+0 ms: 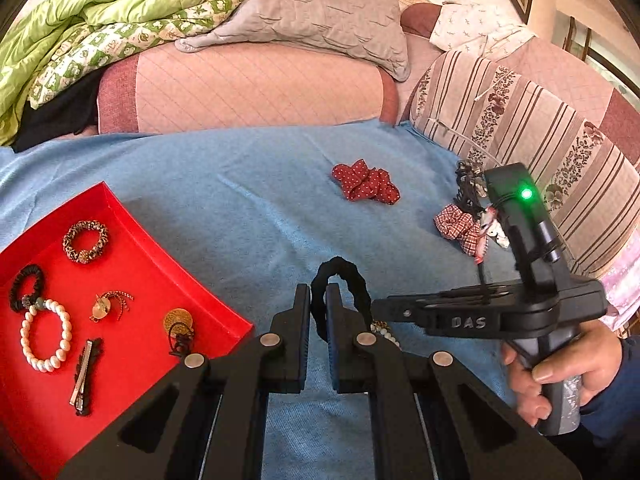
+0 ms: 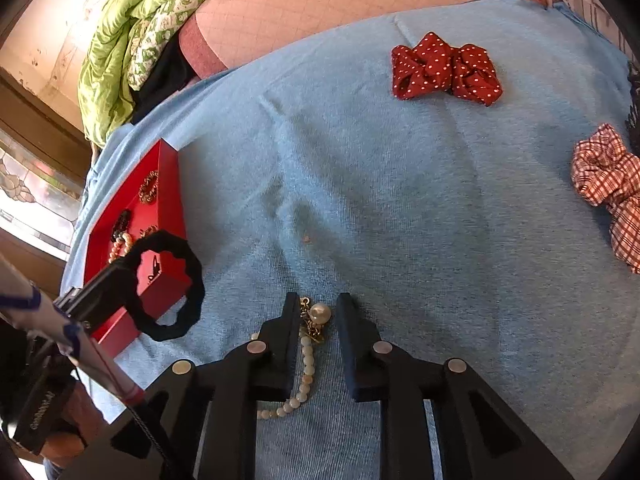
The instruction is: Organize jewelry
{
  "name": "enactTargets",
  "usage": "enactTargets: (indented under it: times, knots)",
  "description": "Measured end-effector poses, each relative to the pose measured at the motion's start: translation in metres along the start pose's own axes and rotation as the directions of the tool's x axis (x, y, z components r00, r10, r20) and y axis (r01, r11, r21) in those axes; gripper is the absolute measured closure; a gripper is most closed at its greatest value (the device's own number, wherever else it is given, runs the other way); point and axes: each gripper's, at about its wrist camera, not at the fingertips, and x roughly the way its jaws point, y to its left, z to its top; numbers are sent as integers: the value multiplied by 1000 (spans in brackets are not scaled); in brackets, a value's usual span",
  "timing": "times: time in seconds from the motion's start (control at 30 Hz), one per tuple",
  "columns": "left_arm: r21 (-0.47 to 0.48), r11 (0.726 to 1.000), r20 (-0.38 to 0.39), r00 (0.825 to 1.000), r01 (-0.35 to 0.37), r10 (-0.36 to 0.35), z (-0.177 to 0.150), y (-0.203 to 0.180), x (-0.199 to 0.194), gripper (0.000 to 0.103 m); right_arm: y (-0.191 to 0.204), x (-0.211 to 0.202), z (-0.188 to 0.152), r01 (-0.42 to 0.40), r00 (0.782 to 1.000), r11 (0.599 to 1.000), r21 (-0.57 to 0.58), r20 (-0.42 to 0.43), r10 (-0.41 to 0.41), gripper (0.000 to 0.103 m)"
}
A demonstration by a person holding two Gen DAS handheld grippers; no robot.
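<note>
Black scrunchie (image 1: 344, 292) is pinched in the closed left gripper (image 1: 318, 312), lifted above the blue blanket (image 1: 224, 200), beside the red tray (image 1: 132, 280). It should be carried clear over the tray wall. Right gripper (image 2: 318, 320), fingers partly open, straddles a pearl necklace (image 2: 306, 364), ungripped. Scrunchies lie beyond.

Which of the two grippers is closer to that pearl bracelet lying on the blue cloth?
Right. The right gripper has its open jaws either side of the pearl bracelet; the left gripper sits beside it, clamped on a black hair tie.
</note>
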Motion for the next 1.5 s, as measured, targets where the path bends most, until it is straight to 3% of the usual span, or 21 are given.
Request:
enactTargets:
  times: [0.17, 0.27, 0.4, 0.57, 0.87, 1.2, 1.5]
  knots:
    - [-4, 1000, 8, 1000, -12, 12, 0, 4, -2, 96, 11, 3, -1, 90, 996, 993, -78, 5, -90, 91]
    - [-10, 1000, 20, 1000, -19, 19, 1, 7, -6, 96, 9, -7, 2, 46, 999, 997, -63, 30, -44, 91]
    - [-23, 999, 46, 999, -23, 25, 4, 13, -13, 96, 12, -38, 10, -2, 991, 998, -58, 137, 10, 91]
    - [-25, 999, 62, 997, -39, 41, 5, 18, -19, 96, 23, -66, 15, -24, 966, 995, -96, 253, 48, 91]
    - [-44, 997, 102, 993, -58, 62, 6, 28, -37, 96, 60, -101, 14, -146, 891, 973, -179, 403, 208, 91]
    - [-75, 993, 123, 987, -92, 101, -1, 49, -64, 96, 85, -87, 14, -163, 901, 966, -202, 367, 229, 91]
    - [-147, 978, 113, 979, -151, 168, -20, 92, -93, 96, 130, -51, 2, -173, 921, 947, -270, 297, 252, 91]
